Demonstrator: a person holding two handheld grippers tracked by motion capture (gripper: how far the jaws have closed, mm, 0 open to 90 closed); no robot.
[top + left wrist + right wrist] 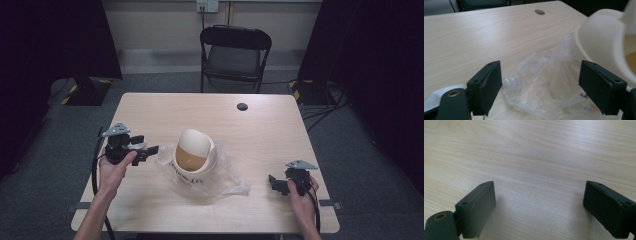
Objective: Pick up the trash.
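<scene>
- Cream plastic swing-lid bin (194,156) stands upright near the middle of the light wooden table (260,135), slightly toward the near edge, on a crumpled clear plastic bag (227,181).
- Left gripper (150,149): held by the left edge; jaws released, spread wide at the bag's left fringe, gripping nothing.
- Right gripper (271,183): near the near right corner, well apart from the bin; jaws released over bare wood.
</scene>
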